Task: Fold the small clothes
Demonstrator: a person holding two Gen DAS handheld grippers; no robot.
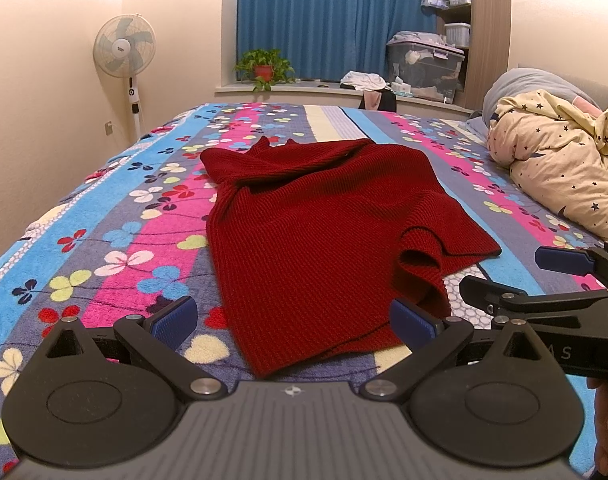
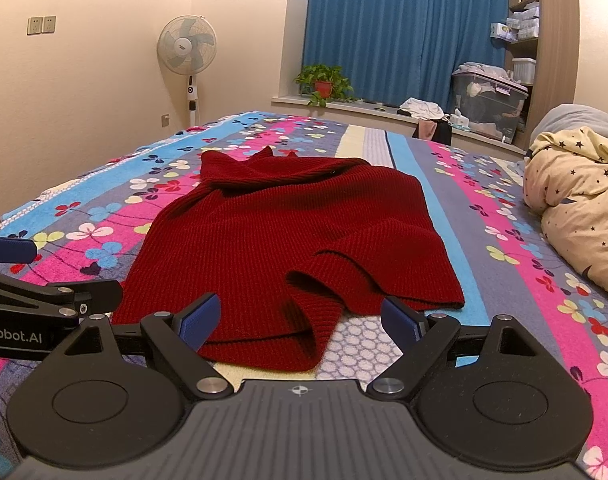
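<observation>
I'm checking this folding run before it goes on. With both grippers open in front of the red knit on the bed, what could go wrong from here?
1. The red knit has a doubled-over flap near the right gripper; a pinch there may catch only one layer.
2. The left gripper and right gripper sit close together, so they might collide.
3. The soft bedspread could get pinched along with the knit.

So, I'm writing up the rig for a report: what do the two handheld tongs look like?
Both tongs, left and right, are matte black plastic with blue ribbed pads, angled linkage arms on silver pivot pins, round discs and a ridged grey base. White "Robot.AI" lettering marks the left one's side.
</observation>
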